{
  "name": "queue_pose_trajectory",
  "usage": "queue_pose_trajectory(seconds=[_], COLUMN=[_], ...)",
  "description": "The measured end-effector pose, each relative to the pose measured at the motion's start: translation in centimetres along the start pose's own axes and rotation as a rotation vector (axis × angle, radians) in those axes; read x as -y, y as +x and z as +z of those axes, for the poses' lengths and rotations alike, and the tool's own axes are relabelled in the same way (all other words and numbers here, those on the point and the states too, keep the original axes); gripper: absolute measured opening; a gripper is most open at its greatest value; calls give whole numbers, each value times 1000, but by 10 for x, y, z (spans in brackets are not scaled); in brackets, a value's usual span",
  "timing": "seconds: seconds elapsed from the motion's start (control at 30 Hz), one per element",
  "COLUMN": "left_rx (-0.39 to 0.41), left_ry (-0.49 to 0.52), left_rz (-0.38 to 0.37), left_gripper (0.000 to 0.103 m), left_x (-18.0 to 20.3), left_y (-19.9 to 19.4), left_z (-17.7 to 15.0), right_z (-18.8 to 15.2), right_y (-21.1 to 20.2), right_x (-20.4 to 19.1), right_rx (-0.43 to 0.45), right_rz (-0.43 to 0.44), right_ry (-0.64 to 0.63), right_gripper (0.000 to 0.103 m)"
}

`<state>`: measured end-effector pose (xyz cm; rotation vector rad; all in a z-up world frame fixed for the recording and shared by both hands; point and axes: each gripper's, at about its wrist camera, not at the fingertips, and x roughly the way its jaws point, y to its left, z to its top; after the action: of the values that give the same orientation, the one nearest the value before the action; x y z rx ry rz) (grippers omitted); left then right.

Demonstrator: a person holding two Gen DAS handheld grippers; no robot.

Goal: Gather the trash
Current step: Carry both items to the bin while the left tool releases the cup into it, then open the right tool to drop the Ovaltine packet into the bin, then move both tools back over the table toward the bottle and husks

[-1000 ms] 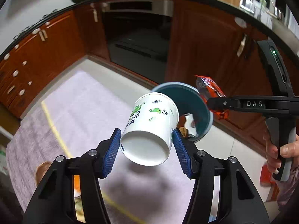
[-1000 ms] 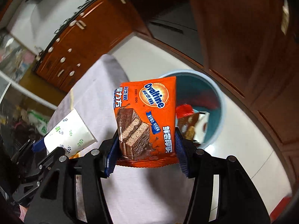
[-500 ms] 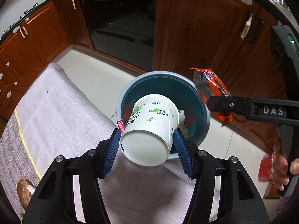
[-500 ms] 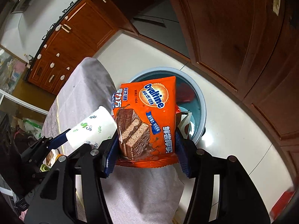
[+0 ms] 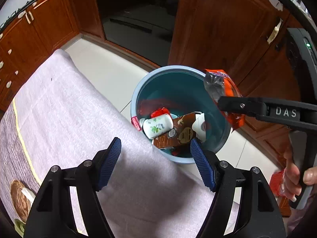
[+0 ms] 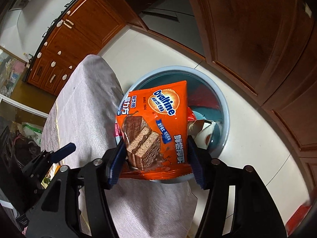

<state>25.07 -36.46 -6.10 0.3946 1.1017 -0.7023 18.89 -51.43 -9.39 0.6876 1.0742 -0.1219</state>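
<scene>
A blue trash bin (image 5: 138, 91) stands on the floor beside the table's edge. Inside it lie the white paper cup (image 5: 157, 126) with green leaf print, a brown carton (image 5: 178, 132) and red wrappers. My left gripper (image 5: 156, 163) is open and empty above the table edge, just short of the bin. My right gripper (image 6: 156, 156) is shut on an orange Ovaltine wrapper (image 6: 158, 127) and holds it over the bin (image 6: 223, 103). The wrapper also shows in the left wrist view (image 5: 227, 91), at the bin's right rim.
The table is covered by a pale lilac cloth (image 5: 69, 119). Brown wooden kitchen cabinets (image 5: 218, 29) and a dark oven front (image 5: 138, 15) stand behind the bin. A brown round thing (image 5: 18, 198) lies on the cloth at lower left. The floor is pale tile (image 6: 247, 138).
My left gripper has opened and the paper cup has dropped into the bin. My right gripper has moved nearer over the bin with the wrapper still held.
</scene>
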Motion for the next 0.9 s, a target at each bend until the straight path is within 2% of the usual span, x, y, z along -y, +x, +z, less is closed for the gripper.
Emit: queue_pose_trajectory(seconds=[0.07, 0.53, 0.9], left_rx=[0, 9, 66], left_ry=[-9, -94, -153], left_rz=[-2, -15, 30], left_gripper=[76, 76, 77], left_x=[-7, -31, -69], left_y=[-3, -39, -95], left_z=[-3, -38, -88], right_z=[2, -15, -51], right_y=[3, -4, -14], right_x=[-5, -28, -93], right_rx=[-14, -26, -35], right_rz=[11, -33, -8], right_ry=[4, 16, -96], right_gripper=[88, 88, 88])
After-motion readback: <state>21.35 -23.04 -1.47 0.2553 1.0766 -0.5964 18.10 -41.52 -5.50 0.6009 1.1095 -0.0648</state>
